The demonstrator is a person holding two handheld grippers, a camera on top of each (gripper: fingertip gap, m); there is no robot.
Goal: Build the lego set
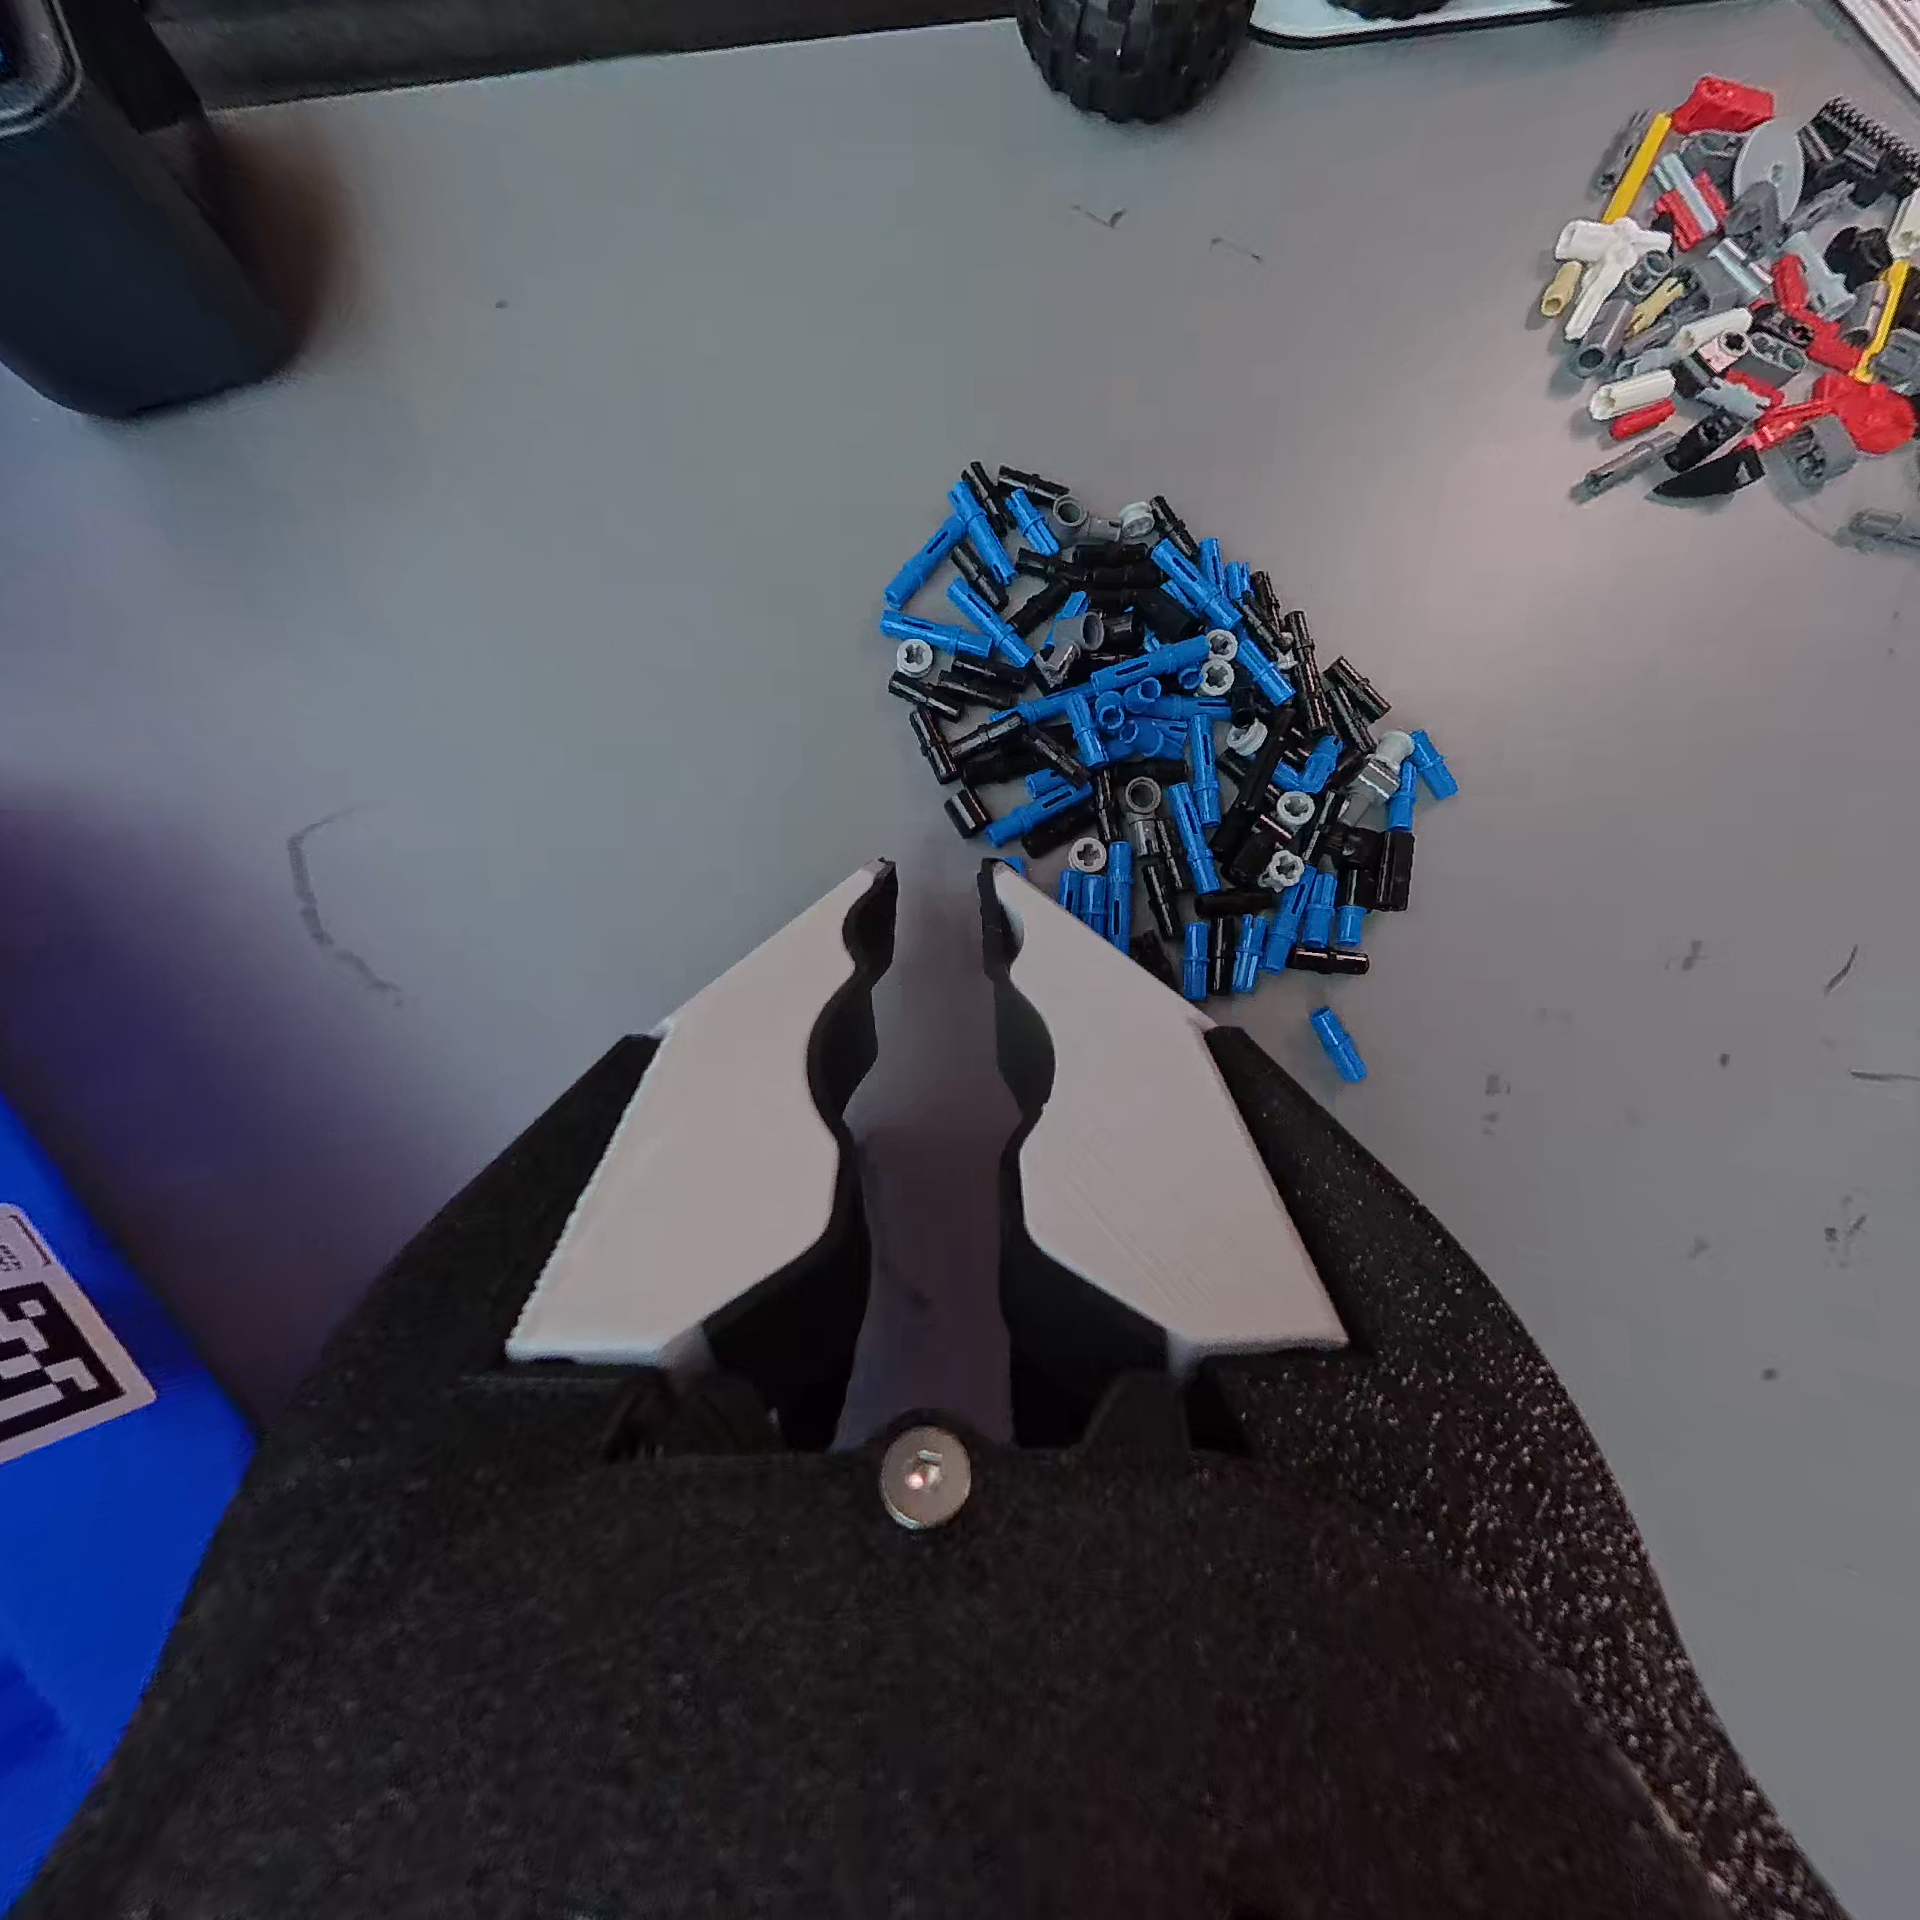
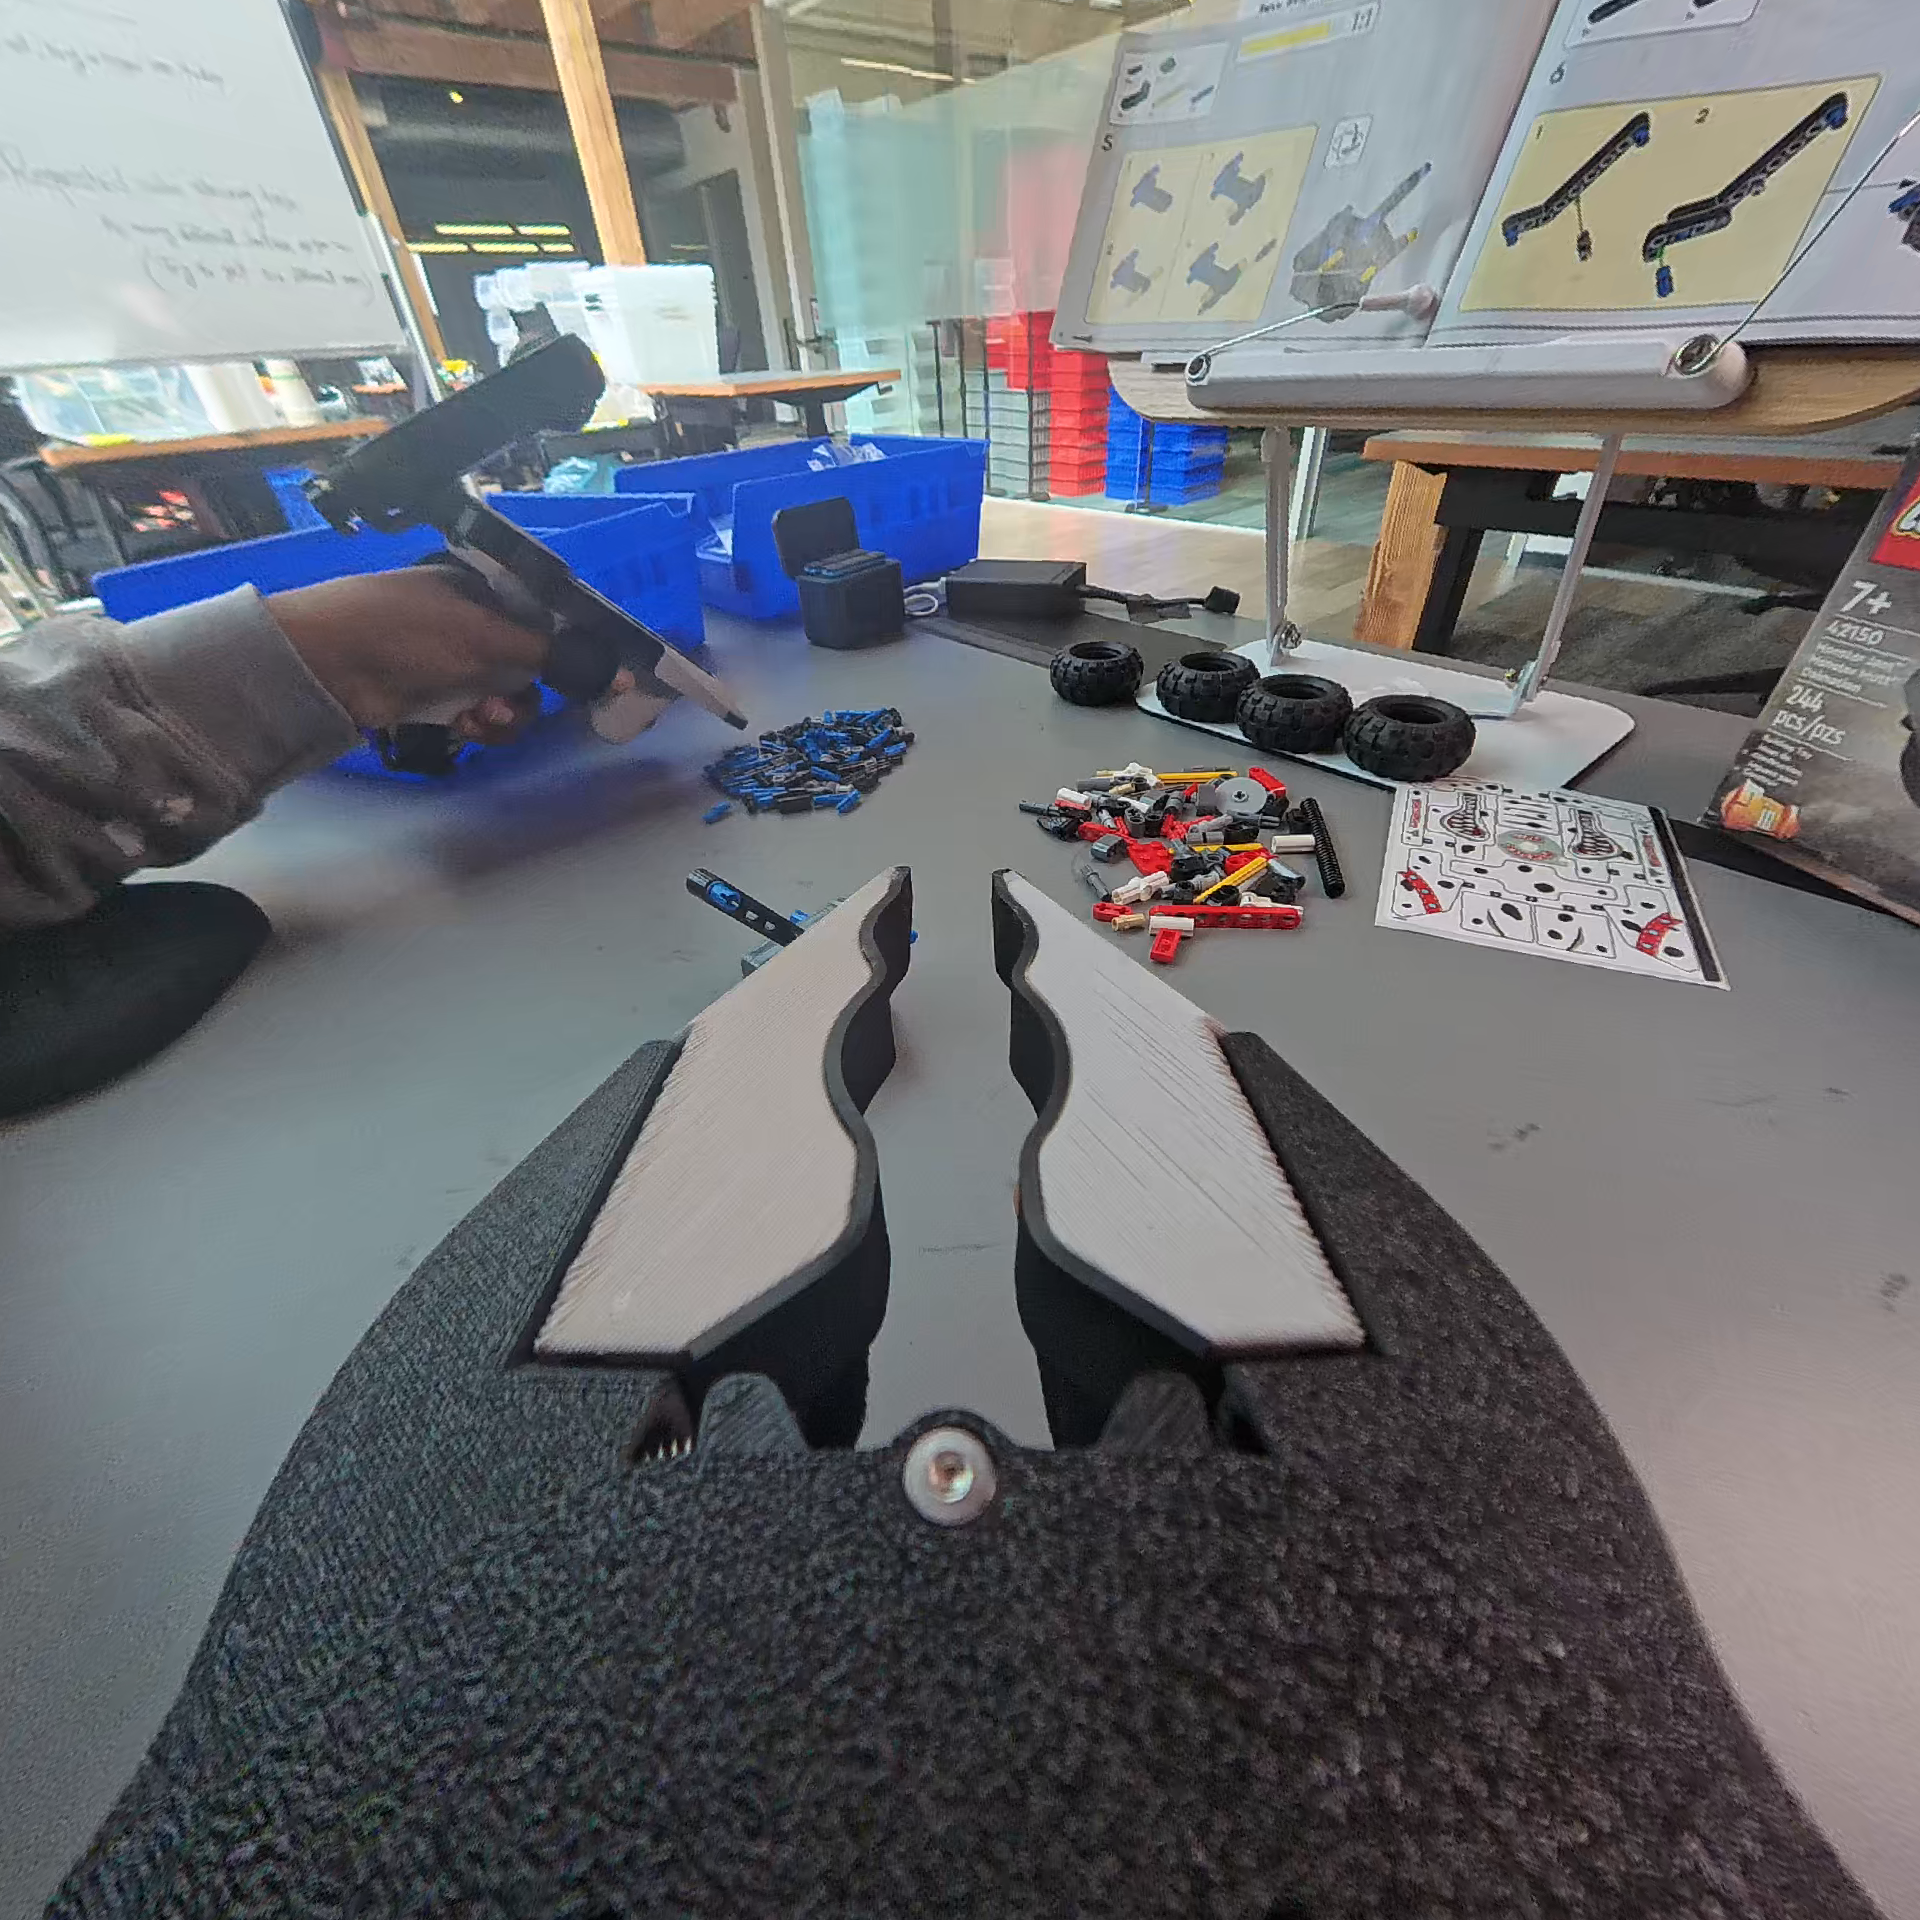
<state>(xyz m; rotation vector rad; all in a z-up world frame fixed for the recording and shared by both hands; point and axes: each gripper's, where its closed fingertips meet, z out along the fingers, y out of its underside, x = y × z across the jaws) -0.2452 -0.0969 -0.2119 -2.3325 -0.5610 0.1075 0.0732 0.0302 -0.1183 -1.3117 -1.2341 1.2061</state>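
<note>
Grey table (image 1: 520, 582), two parts piles.

- Pin pile (image 1: 1153, 727): blue, black and grey connector pins, too many to count; one blue pin (image 1: 1337, 1044) loose just beside it.
- Mixed pile (image 2: 1195, 852): red, yellow, white, grey and black pieces, uncounted.
- Tyres (image 2: 1262, 707): four, black, in a row.
- Sticker sheet (image 2: 1538, 878): one, printed.
- Instruction booklet (image 2: 1455, 177): one, open on a stand.
- Set box (image 2: 1839, 748): one, lettered, partly in view.
- Blue bins (image 2: 810, 520): several, count unclear.
- Left gripper (image 1: 937, 883): jaws slightly apart, empty, tips at near-left edge of pin pile.
- Right gripper (image 2: 951, 894): jaws parted, empty; partly built black beam with blue pins (image 2: 743, 904) just beyond left fingertip.
</note>
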